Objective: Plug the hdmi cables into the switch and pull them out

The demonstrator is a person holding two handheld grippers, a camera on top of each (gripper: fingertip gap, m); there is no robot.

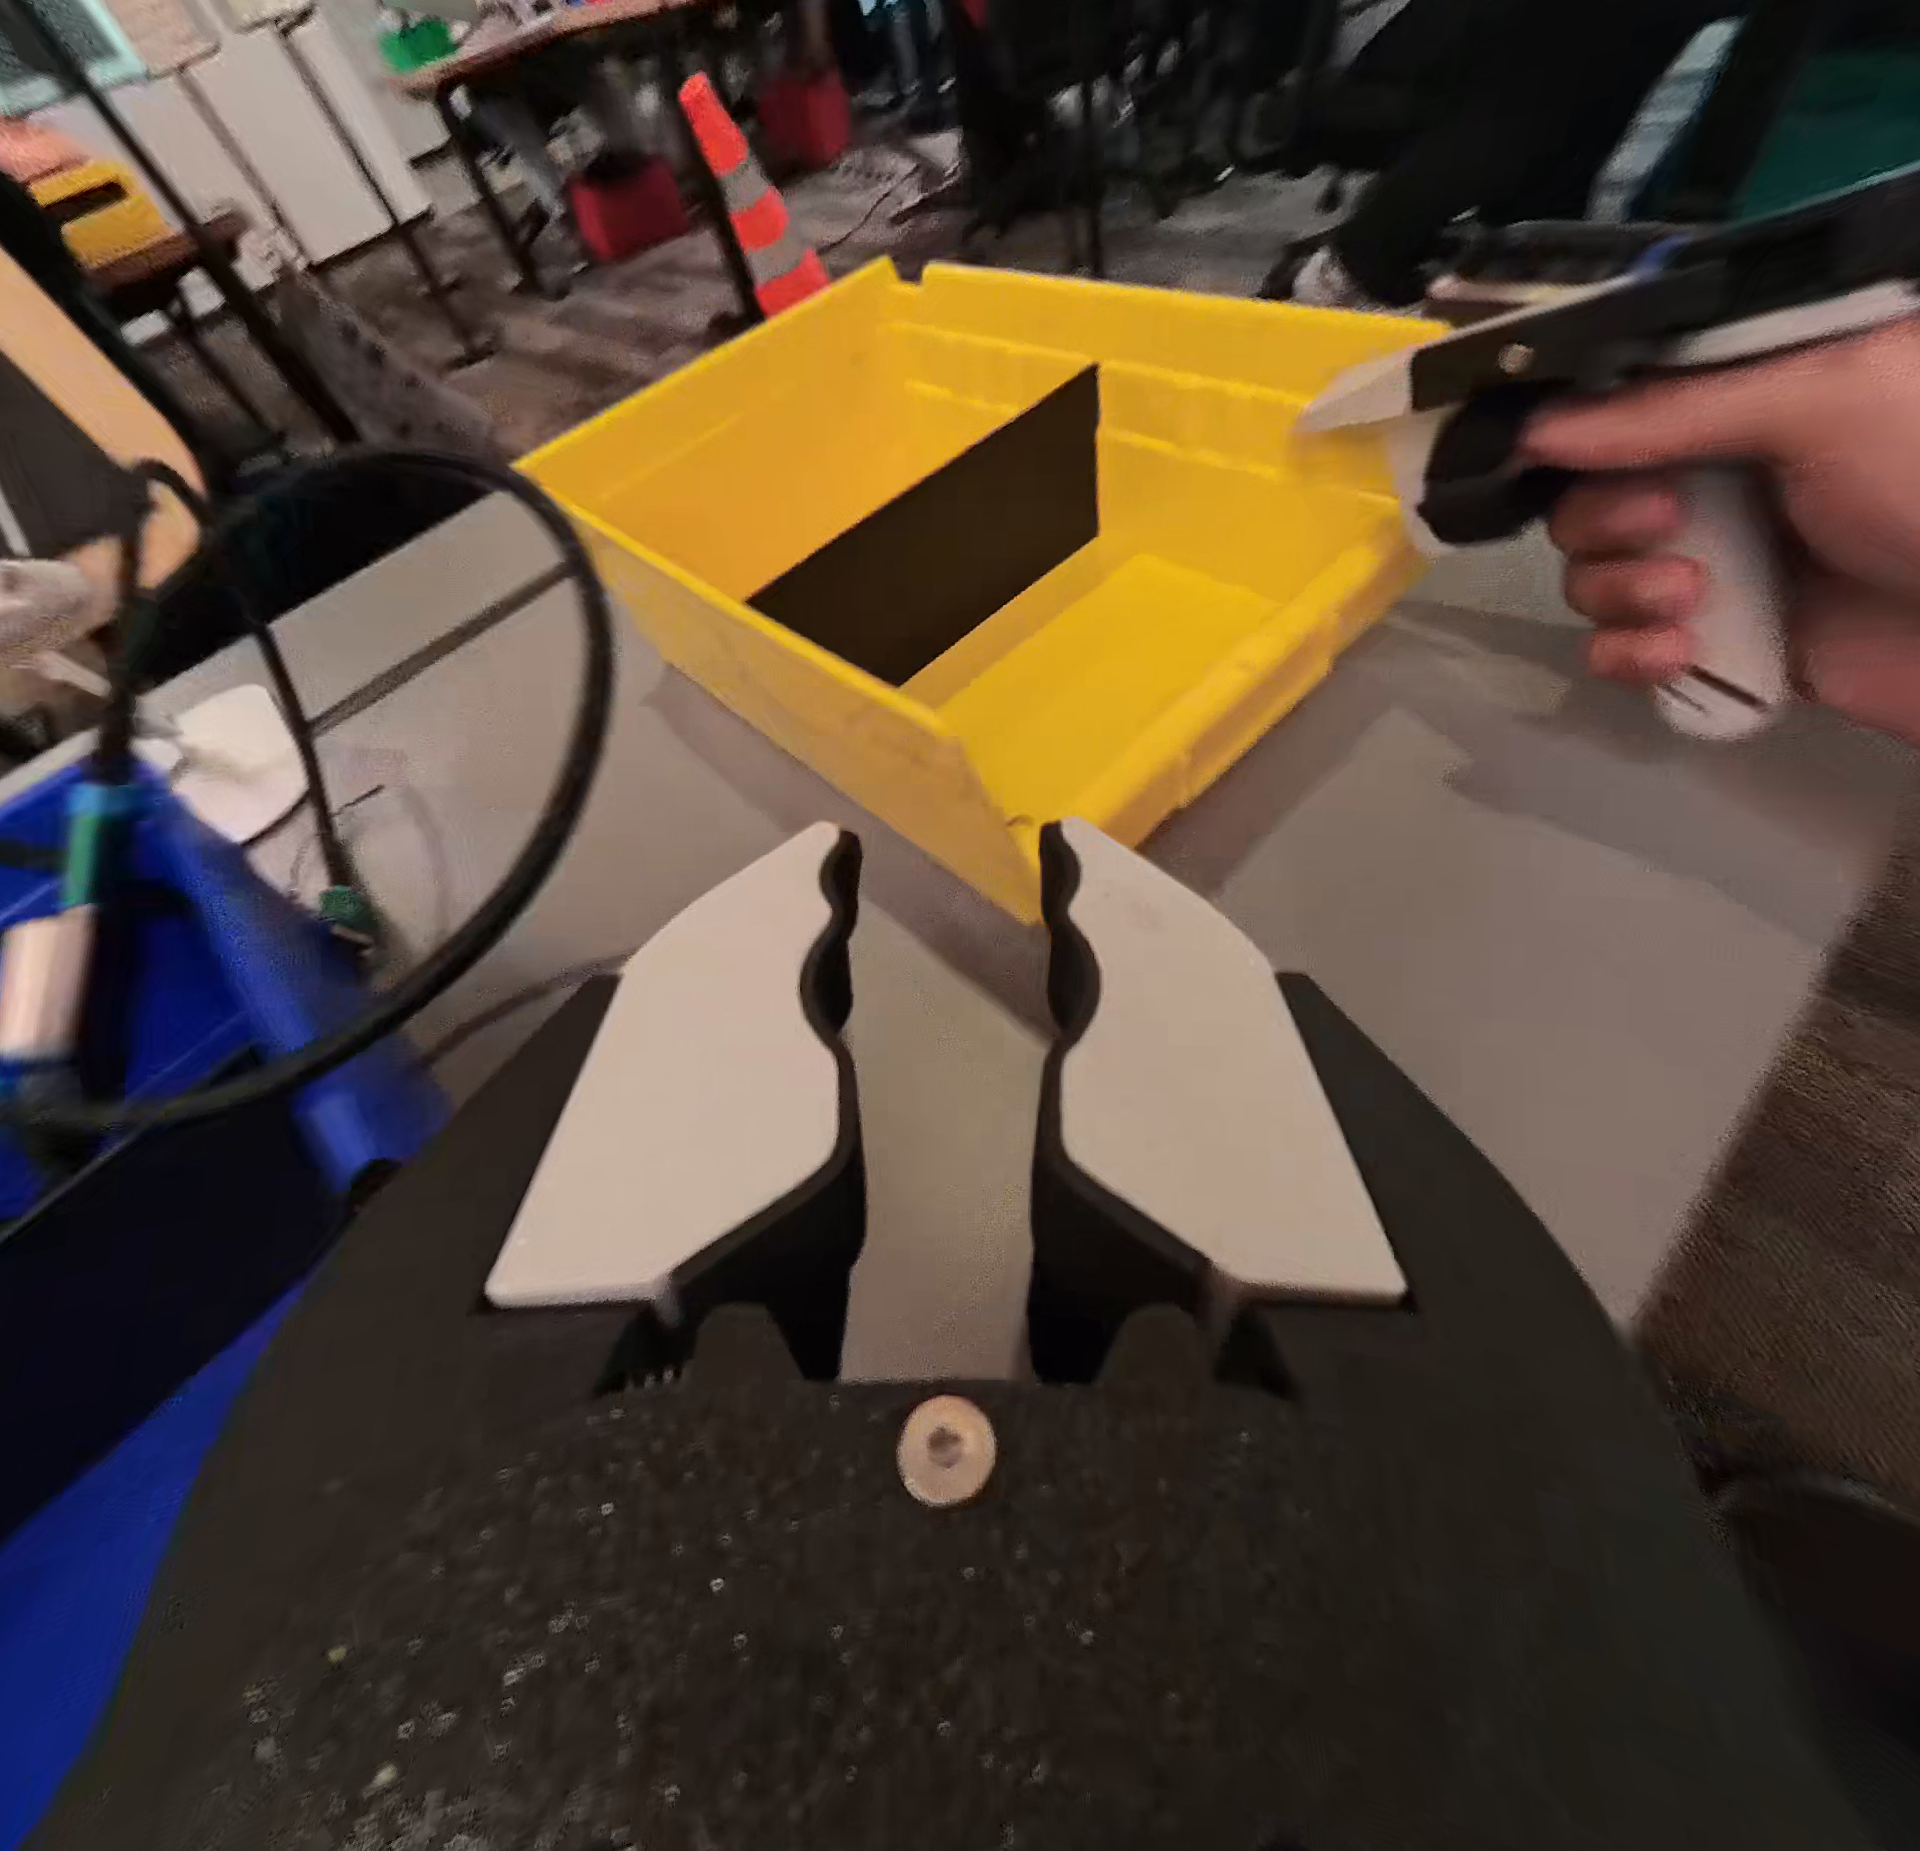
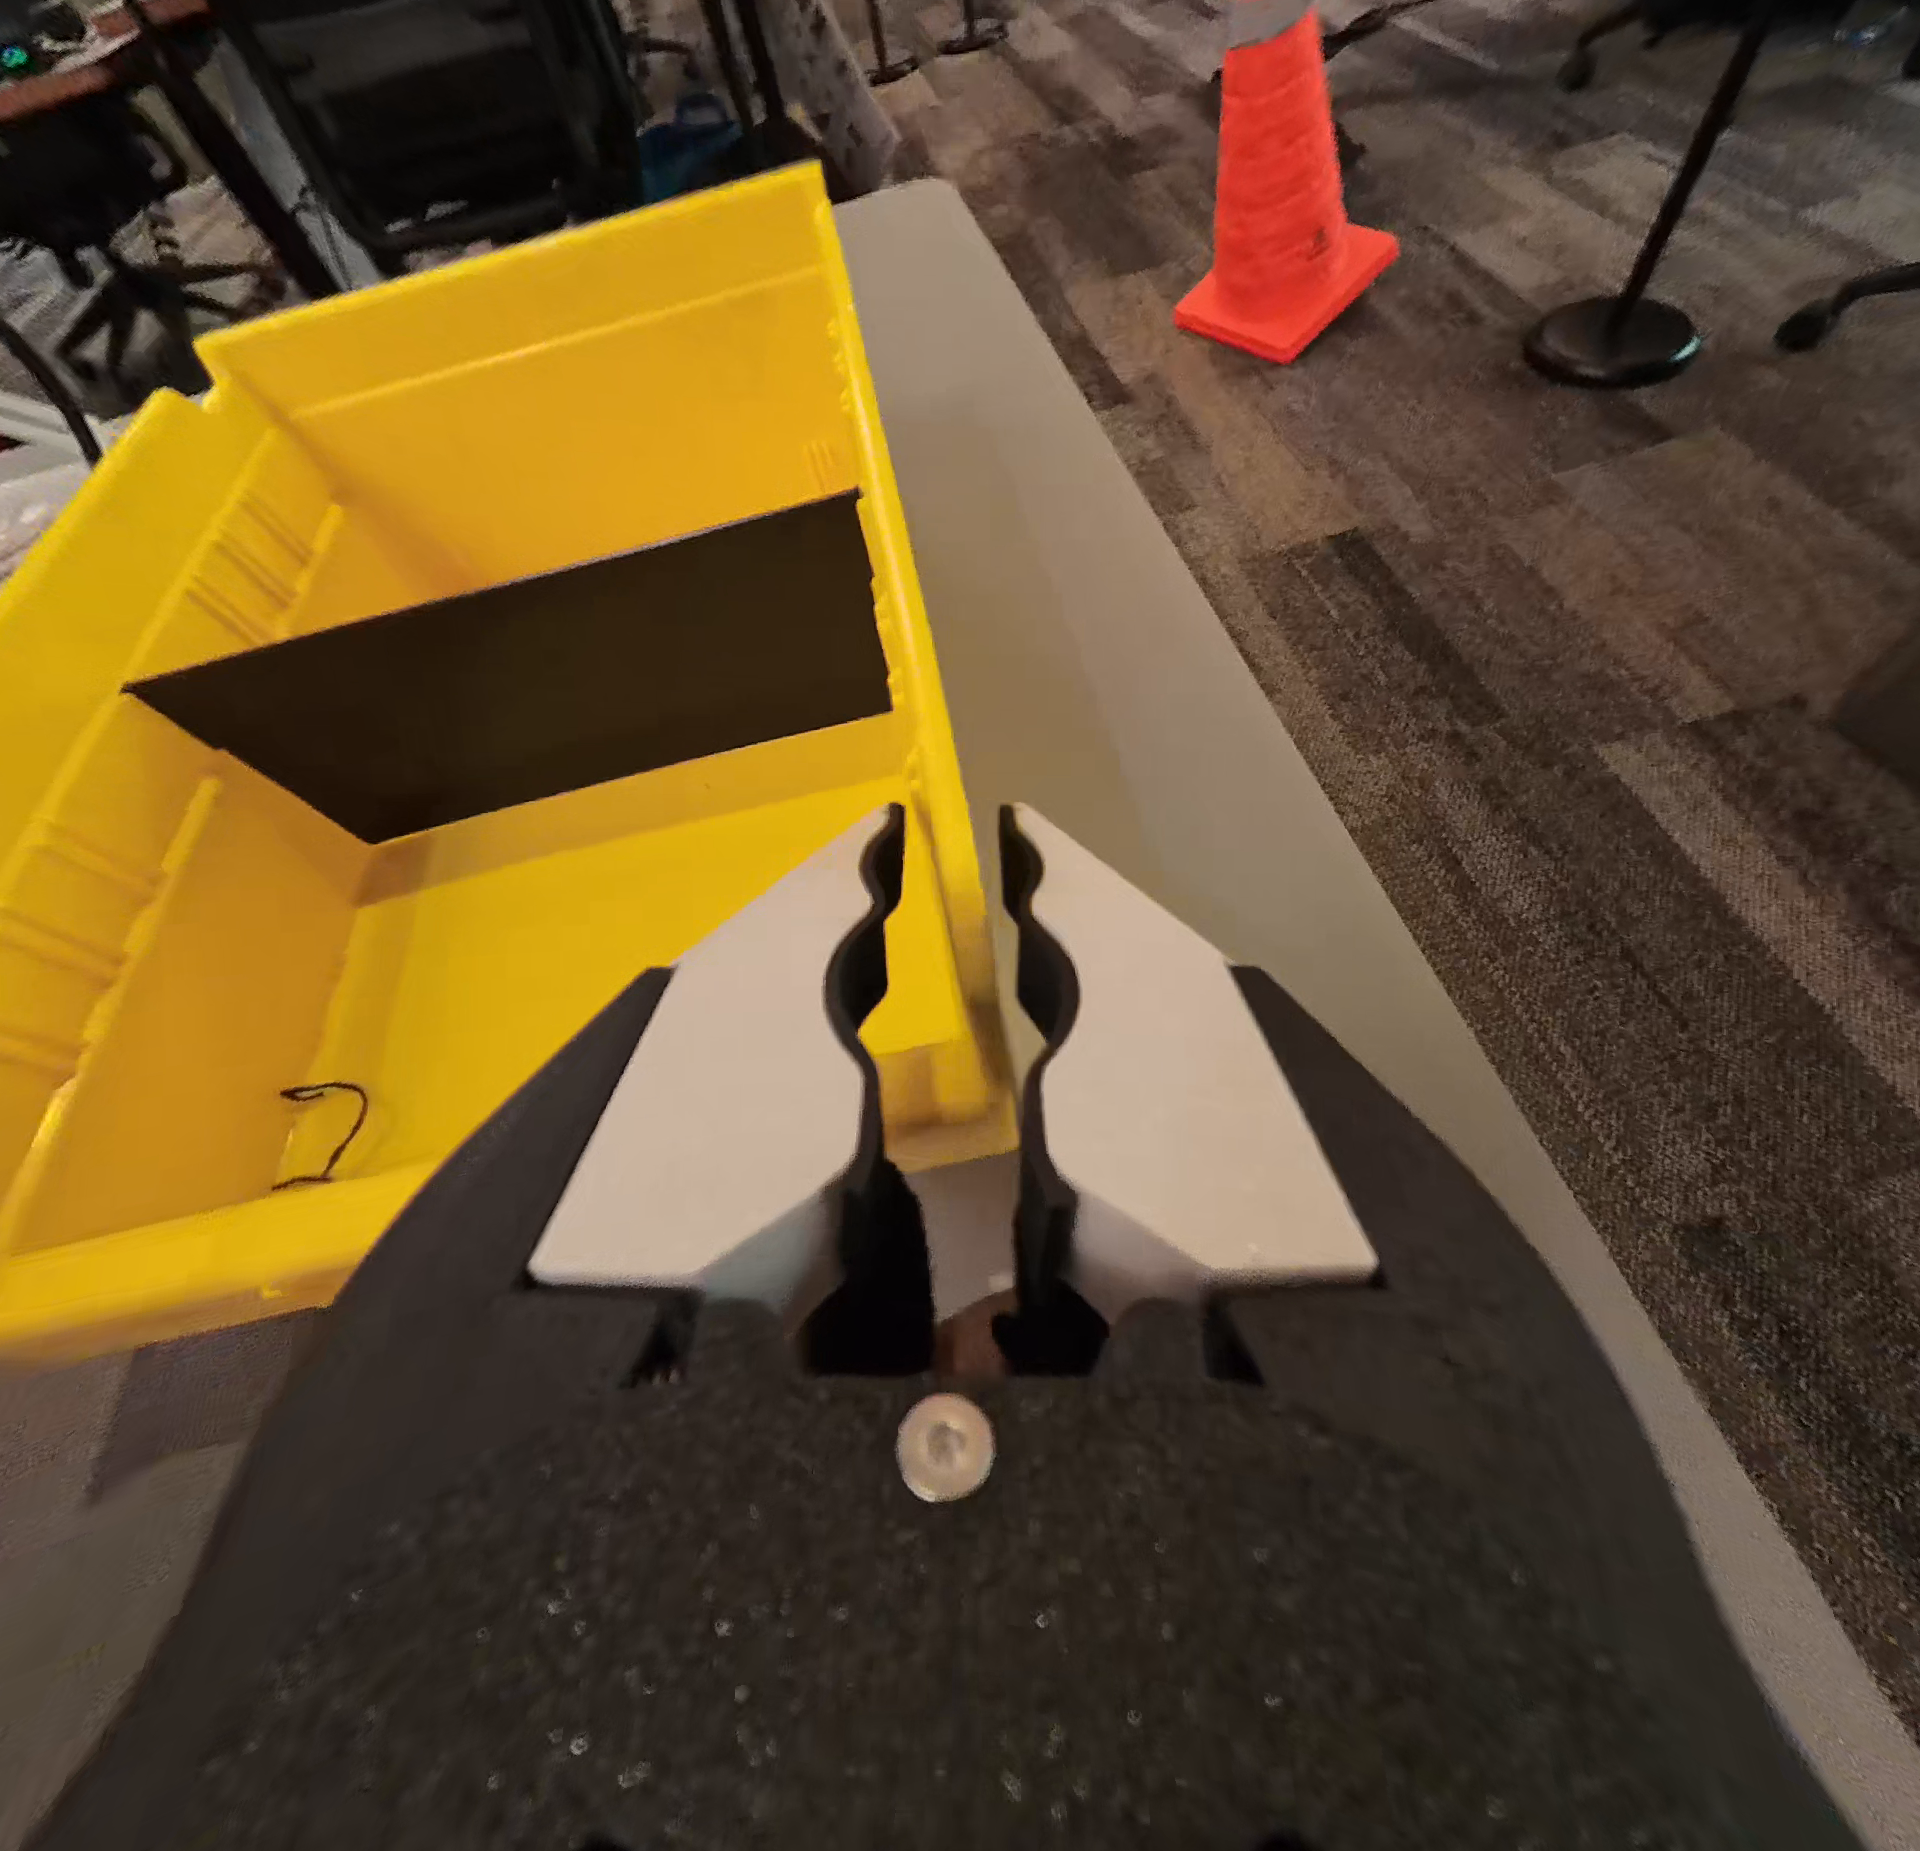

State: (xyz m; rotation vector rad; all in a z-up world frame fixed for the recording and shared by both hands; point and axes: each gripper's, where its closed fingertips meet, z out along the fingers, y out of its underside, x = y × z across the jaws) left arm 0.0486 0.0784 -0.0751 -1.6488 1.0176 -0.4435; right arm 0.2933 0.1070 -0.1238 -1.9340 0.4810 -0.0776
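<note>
Nothing grabbed yet. Left two-finger gripper with grey pads on a black body (image 1: pixel 951 845) hanging over the grey tabletop (image 1: pixel 1455 970) just short of the near corner of the yellow plastic bin with a black divider panel (image 1: pixel 831 471), jaws parted, nothing between them. Right gripper of the same make (image 2: pixel 951 814) hovering over the bin's right wall, also parted and bare; seen from the left wrist view up beside the bin's far right corner in a hand (image 1: pixel 1766 554).

No switch visible anywhere, so can't say where it sits. Only cable-like thing: a thick black looping cable (image 1: pixel 582 658) left of the bin, arcing over a blue plastic bin (image 1: pixel 208 970), with blurry plug-ish ends hanging there, too smeared to call. Inside the yellow bin, just a thin dark scrap of thread (image 2: pixel 332 1136) in the near compartment.

Probably still the reach-for-a-cable step. To do it well: swing left away from the yellow bin toward that loop, pinch the rigid plug housing rather than the floppy cord, keep it square in the pads so it lines up with the port later. Also worth slowing down, lots of motion blur
</note>
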